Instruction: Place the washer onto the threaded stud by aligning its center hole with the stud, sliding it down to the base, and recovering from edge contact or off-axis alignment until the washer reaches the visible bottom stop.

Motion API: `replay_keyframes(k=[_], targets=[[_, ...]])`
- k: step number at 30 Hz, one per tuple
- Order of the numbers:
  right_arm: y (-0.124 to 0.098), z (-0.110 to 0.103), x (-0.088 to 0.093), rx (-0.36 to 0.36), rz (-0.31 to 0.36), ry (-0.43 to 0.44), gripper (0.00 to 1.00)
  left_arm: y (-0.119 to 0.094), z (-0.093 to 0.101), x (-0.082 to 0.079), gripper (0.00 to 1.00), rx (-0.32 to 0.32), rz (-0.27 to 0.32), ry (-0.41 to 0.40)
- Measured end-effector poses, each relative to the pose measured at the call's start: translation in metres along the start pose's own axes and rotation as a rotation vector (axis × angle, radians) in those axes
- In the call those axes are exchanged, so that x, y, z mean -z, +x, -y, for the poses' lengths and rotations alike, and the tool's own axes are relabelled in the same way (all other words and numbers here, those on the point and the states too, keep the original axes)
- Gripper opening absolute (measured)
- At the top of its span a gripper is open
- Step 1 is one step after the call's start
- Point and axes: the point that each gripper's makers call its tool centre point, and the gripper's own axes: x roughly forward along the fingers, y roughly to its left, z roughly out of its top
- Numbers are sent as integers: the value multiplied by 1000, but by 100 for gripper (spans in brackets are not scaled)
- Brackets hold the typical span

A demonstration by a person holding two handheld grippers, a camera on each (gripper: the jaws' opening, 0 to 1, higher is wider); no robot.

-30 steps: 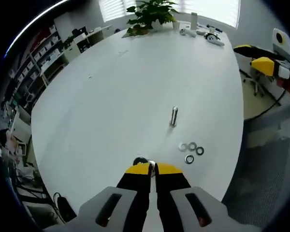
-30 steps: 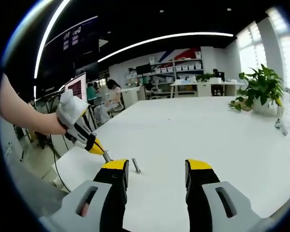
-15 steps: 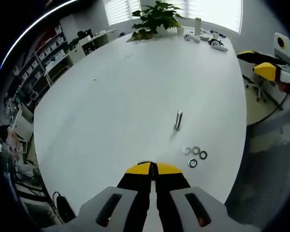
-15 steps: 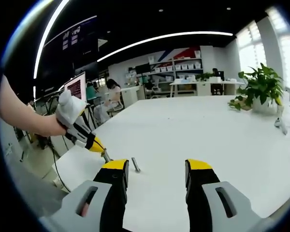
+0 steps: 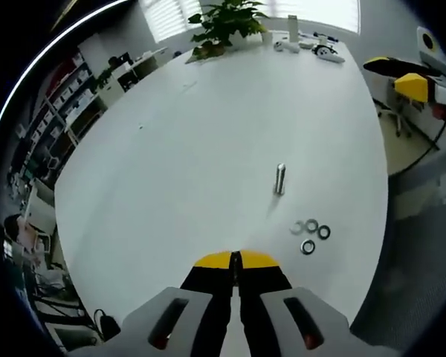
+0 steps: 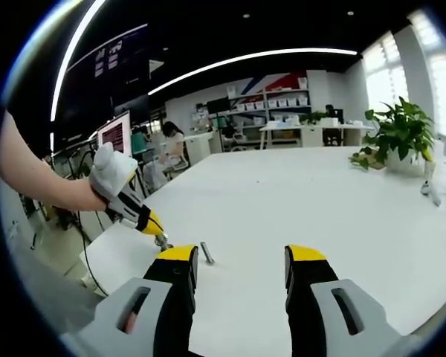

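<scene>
Clearly the left gripper (image 5: 236, 258), jaws pressed together, is the nearer one; in the right gripper view something small and metallic shows at its tips, though whether that is a washer I cannot tell. Up and right of those jaws in the left gripper view stands the threaded stud (image 5: 280, 178), long axis upright on the white table (image 5: 208, 134). Lower right, 4 loose washers (image 5: 311, 232) lie clustered. The right gripper (image 6: 241, 271) hangs wide open, empty. No readable writing.
</scene>
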Motion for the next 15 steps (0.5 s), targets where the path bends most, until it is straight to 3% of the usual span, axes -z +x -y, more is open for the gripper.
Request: replay_keyframes(k=[9,15], targets=[[1,-3,0,-7,-3,-1,49,-5,-5,1,1,-9,11,-12],[1,-1,2,-1,-11,1,49,-19,-11,-3,2,-27,60,-53]])
